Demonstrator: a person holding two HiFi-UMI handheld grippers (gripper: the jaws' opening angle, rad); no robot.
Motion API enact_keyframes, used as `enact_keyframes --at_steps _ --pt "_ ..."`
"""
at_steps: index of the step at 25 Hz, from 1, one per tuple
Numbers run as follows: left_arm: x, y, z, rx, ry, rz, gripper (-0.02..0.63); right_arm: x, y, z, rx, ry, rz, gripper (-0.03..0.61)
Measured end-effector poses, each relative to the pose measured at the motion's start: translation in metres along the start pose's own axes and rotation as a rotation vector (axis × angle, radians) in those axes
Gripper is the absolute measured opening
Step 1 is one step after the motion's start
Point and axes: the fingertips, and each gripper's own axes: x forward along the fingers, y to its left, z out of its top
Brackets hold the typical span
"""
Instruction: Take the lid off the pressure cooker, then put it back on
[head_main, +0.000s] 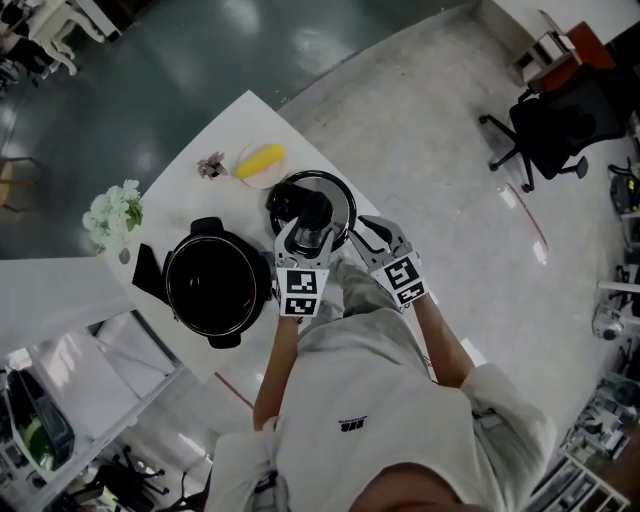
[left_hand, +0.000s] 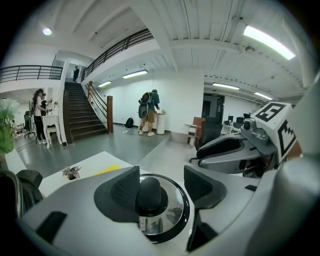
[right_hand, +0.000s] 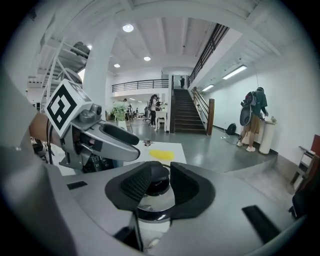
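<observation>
Floor (head_main: 430, 110): open off the table's far and right edges, dark beyond the far one, pale beyond the right one. White furniture (head_main: 70, 300) close along the left edge. Office chair (head_main: 548, 128) well apart, off to the right.

Table (head_main: 190, 200): white, rectangular. Near edge covered by the person's white top (head_main: 370, 400); near right corner hidden under lid and grippers.

Pressure cooker pot (head_main: 216, 287): black, uncovered, close to the near edge, about midway along it. Inside too dark to make out.

Lid (head_main: 340, 195): chrome, black rim, black knob (left_hand: 151, 192). Off the pot, at the near right corner, just right of the pot. Resting or raised: cannot tell.

Left gripper (left_hand: 160, 186): jaws part-way apart, astride the knob; left pad against it, chrome visible between knob and right pad.

Right gripper (right_hand: 160, 184): at the lid's rim on the corner side; jaws a narrow gap apart, knob and chrome visible through the gap, beyond the pads.

Flowers (head_main: 113, 213): white, at the far left corner.

Black flat item (head_main: 148, 270): between pot and left edge; kind unclear.

Yellow object (head_main: 262, 158): on a pale plate (head_main: 247, 176), toward the far right corner; dried sprig (head_main: 211, 166) just beside.

Writing: marker cubes (head_main: 301, 292) with black-and-white squares only. Logo (head_main: 352, 425) on the top and label (left_hand: 143, 224) below the knob, both too small to read.
</observation>
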Motion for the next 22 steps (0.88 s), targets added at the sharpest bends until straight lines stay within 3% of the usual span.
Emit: enact_keyframes --at_steps 11,22 --pt "0.05 0.017 -0.024 -0.038 0.173 0.042 0.291 0.037 -0.026 -0.009 0.003 0.032 0.139 0.121" --pt "0.099 0.029 -0.071 -0.059 0.373 0.036 0.304 0.068 -0.054 -0.036 0.036 0.11 0.21 0.121"
